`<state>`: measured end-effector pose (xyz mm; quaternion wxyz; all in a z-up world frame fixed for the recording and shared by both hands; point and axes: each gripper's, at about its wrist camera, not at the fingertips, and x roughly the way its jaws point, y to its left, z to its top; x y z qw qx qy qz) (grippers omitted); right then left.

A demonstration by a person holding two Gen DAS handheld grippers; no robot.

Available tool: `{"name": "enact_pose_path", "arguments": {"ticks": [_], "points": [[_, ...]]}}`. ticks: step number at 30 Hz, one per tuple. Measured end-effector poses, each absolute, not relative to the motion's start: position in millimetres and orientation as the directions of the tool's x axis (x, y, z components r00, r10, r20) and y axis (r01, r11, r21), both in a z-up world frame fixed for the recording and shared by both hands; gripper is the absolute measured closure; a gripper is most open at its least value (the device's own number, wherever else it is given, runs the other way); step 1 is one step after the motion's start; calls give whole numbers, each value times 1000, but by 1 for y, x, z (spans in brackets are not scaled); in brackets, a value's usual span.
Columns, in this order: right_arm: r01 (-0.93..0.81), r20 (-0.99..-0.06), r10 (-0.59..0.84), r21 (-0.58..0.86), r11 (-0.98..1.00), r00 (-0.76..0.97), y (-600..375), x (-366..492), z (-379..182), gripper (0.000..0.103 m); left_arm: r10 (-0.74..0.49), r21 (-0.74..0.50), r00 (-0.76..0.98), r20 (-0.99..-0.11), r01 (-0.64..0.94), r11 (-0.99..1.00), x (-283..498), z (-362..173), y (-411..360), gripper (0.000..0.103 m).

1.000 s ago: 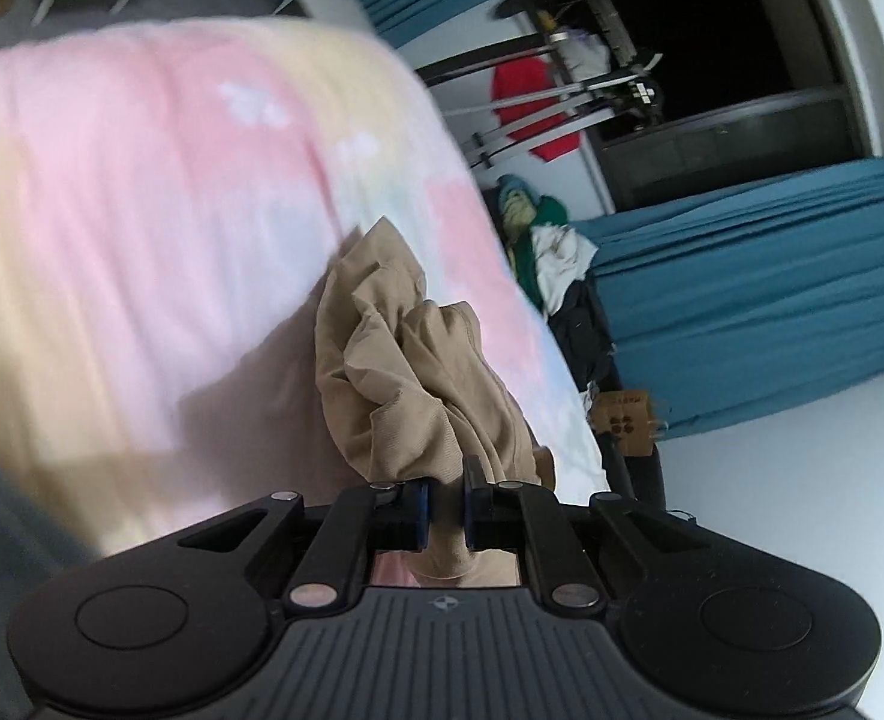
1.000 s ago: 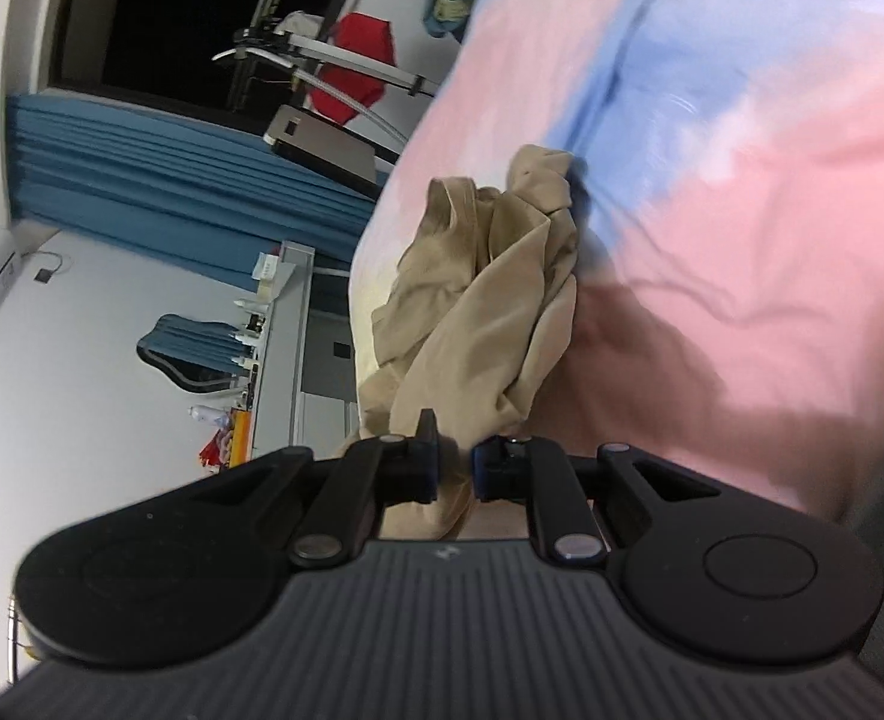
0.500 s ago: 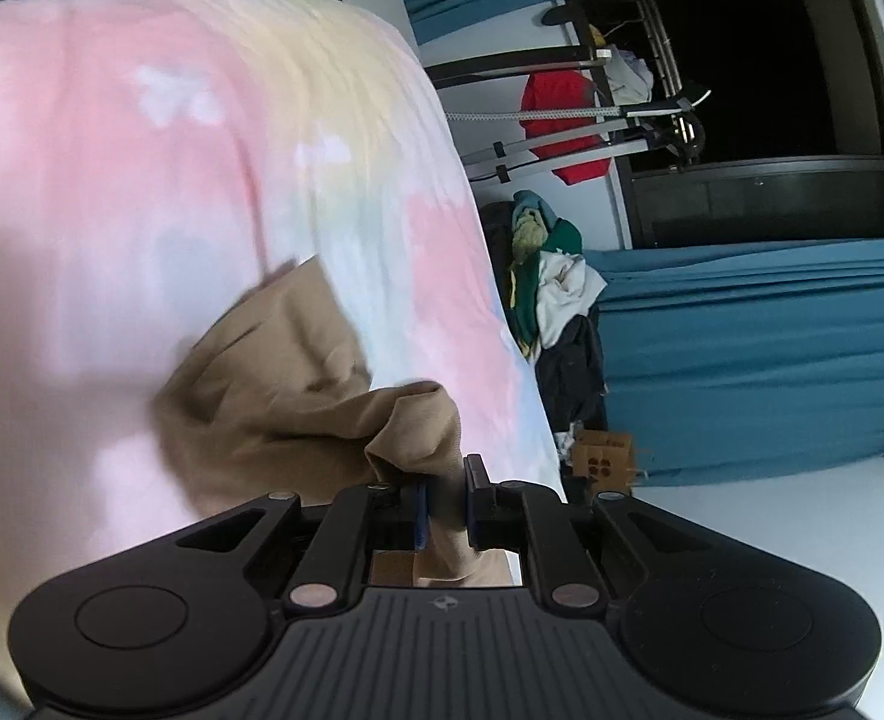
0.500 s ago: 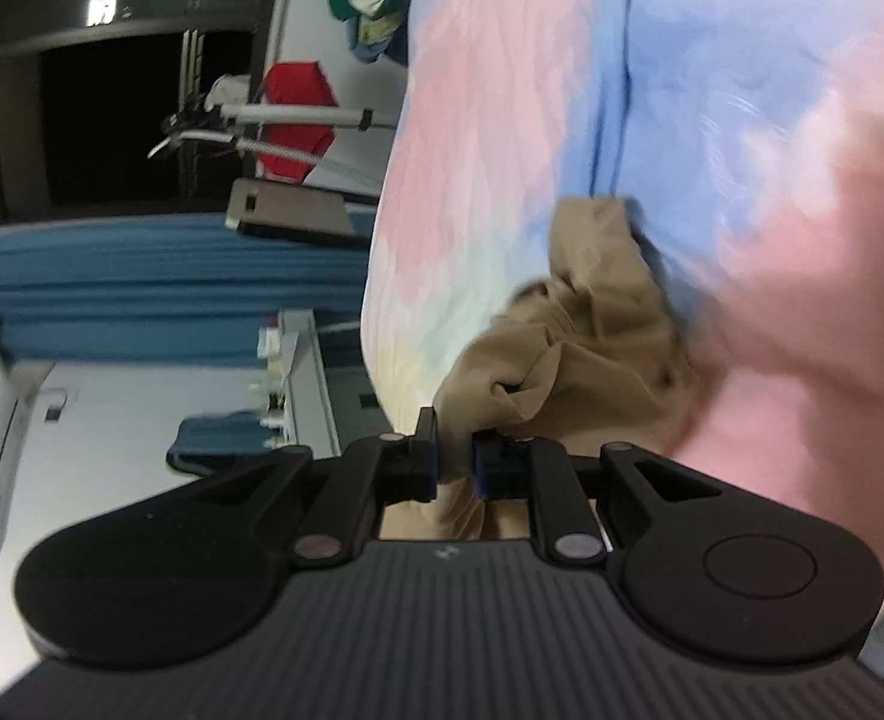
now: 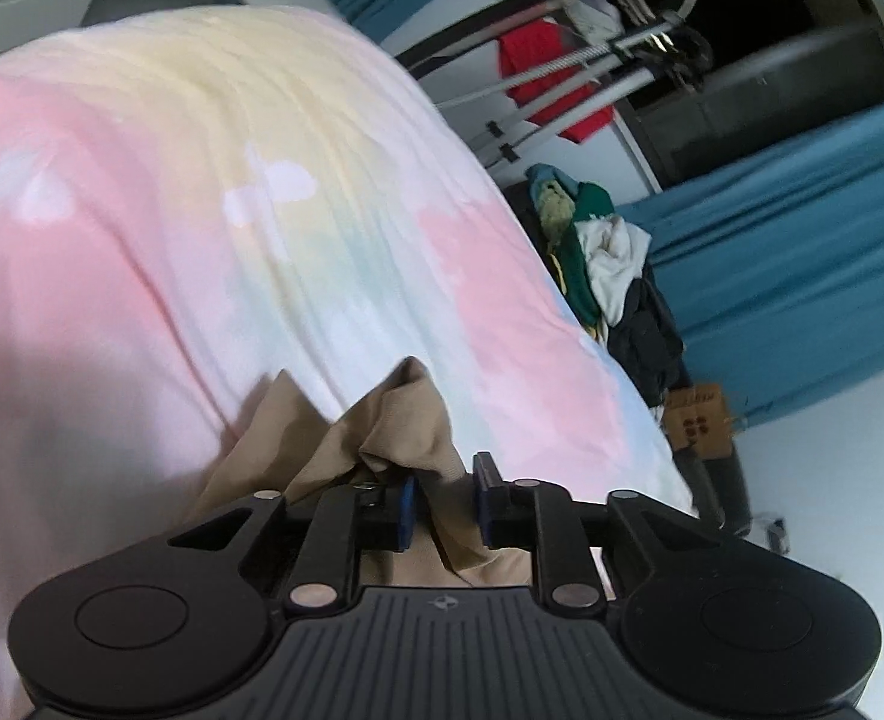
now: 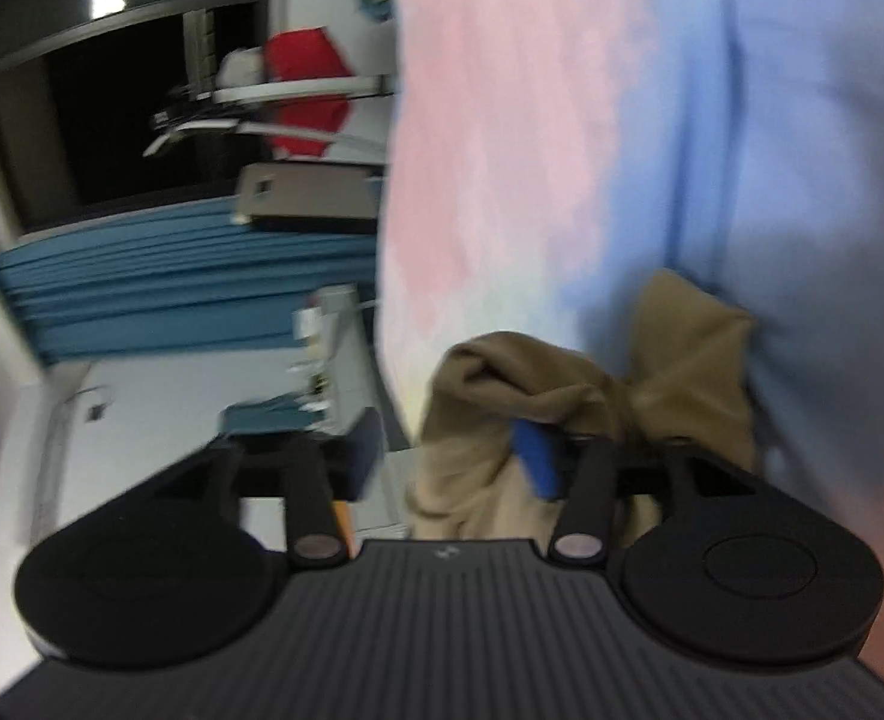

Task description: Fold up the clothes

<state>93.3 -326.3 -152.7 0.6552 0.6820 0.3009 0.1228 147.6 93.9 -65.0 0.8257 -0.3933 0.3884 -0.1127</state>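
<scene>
A tan garment (image 5: 376, 438) lies bunched on a pastel pink, yellow and blue bedspread (image 5: 214, 228). In the left wrist view my left gripper (image 5: 442, 507) has its jaws parted a little, with a fold of the tan cloth between the blue pads (image 5: 406, 510). In the right wrist view the same tan garment (image 6: 562, 396) drapes over the right finger of my right gripper (image 6: 454, 462). Its jaws stand wide apart and the blue pad (image 6: 538, 456) shows. The bedspread (image 6: 712, 138) fills the right side of that view.
A pile of clothes (image 5: 604, 264) sits beyond the bed's far edge, next to teal curtains (image 5: 802, 228). A drying rack with a red garment (image 5: 553, 72) stands by a dark window. A cardboard box (image 5: 697, 420) is on the floor.
Both grippers lowered the tan garment onto the bedspread. The right gripper's jaws opened wide and the left gripper's jaws parted slightly. The cloth now lies bunched low near the fingers.
</scene>
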Motion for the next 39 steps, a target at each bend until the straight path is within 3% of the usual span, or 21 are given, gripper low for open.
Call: {"name": "enact_pose_path", "arguments": {"ticks": [1,2,4,7,9,10,12,15,17,21,39], "points": [[222,-215,569,973,58,794,-327,94,-146,23,-493,-724,675,-550,-92,683,147,-61,91,67],[195,-204,567,978,77,798,-327,94,-139,19,-494,-710,676,-547,-63,701,146,-57,87,60],[79,-160,573,983,164,804,-324,93,-118,17,-479,-662,701,-529,12,749,139,-44,80,37],[-87,-143,568,929,359,811,-315,85,-85,17,-444,-547,756,-482,137,826,120,-24,67,23],[-134,-206,537,840,526,818,-300,83,-71,21,-450,-473,757,-474,212,855,114,-19,57,23],[-156,-235,518,783,603,822,-293,82,-64,31,-444,-431,756,-481,236,871,113,-19,52,23],[-157,-317,451,648,746,834,-277,84,-58,39,-426,-359,744,-515,264,895,117,-25,42,23],[-98,-445,317,448,889,838,-252,95,-68,66,-370,-242,740,-561,281,929,124,-44,27,24],[-62,-506,256,368,928,824,-240,105,-83,67,-344,-214,719,-604,269,939,131,-59,20,25],[-17,-574,244,371,929,782,-232,117,-109,67,-323,-176,708,-628,275,945,137,-74,17,25],[-60,-502,238,344,937,831,-219,52,-68,66,-268,-68,726,-633,293,954,95,-49,16,25]]}}
